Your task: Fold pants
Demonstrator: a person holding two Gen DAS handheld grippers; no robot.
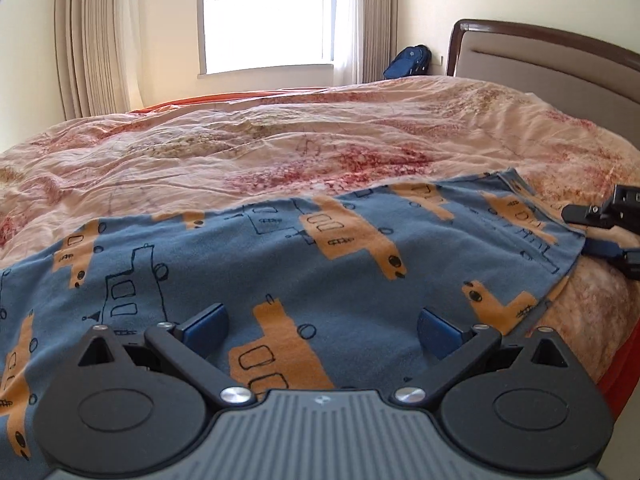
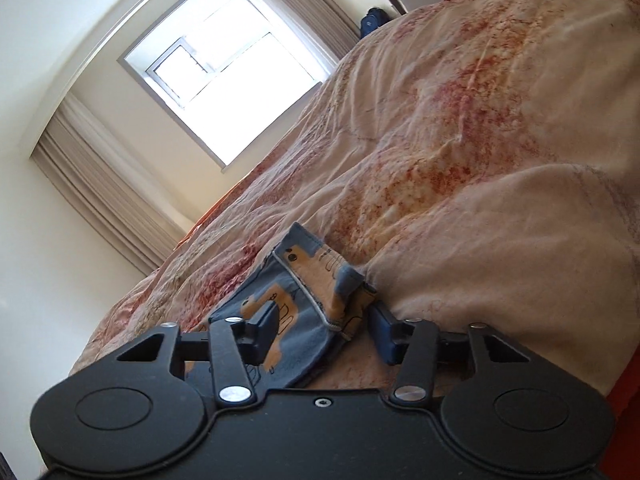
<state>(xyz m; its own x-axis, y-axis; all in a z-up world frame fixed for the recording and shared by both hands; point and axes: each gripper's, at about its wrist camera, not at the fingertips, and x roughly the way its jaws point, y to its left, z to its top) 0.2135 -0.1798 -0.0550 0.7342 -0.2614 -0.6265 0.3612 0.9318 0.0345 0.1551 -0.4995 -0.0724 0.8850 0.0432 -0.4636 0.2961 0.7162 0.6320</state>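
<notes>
Presently, both my left gripper and right gripper gape over blue bear-print fleece pants; next, clamp the three-o'clock hem.

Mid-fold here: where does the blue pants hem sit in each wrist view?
Left wrist: the pants hem lies at right, beside the right tool.
Right wrist: the hem bunches at lower centre, between the open tool's fingers.
Shared landmark: the blue backpack beside the headboard.
</notes>
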